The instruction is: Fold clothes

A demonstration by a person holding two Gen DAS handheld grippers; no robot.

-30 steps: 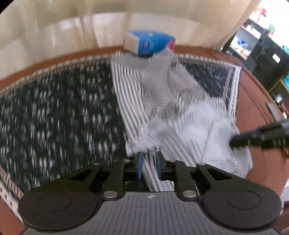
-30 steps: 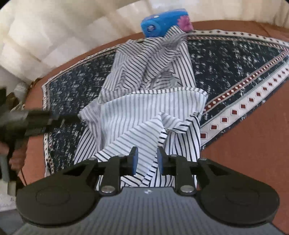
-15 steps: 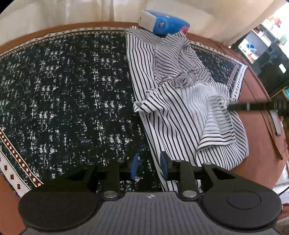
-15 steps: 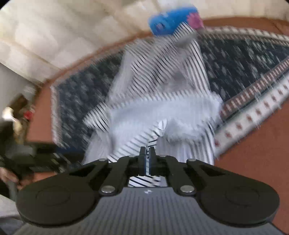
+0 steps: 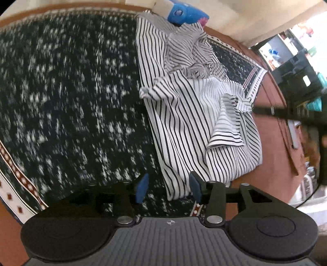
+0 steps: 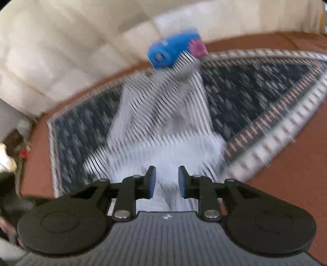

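A black-and-white striped shirt [image 5: 184, 114] lies crumpled on a dark patterned cloth [image 5: 71, 92] over a brown table. My left gripper [image 5: 168, 187] is open, just above the shirt's near hem, holding nothing. In the right wrist view, which is blurred, the shirt [image 6: 163, 131] lies ahead and under my right gripper [image 6: 165, 181], which is open with cloth showing between the fingers. The right gripper also shows in the left wrist view [image 5: 253, 109], its tip at a raised fold of the shirt.
A blue tissue pack [image 5: 181, 14] lies at the far end of the shirt and also shows in the right wrist view [image 6: 173, 51]. Bare brown table [image 5: 273, 131] shows right of the shirt. Cream curtains hang behind; shelves stand at far right.
My left gripper opened wider and dropped toward the shirt's near hem. My right gripper shut half a second ago and has opened again, moving quickly.
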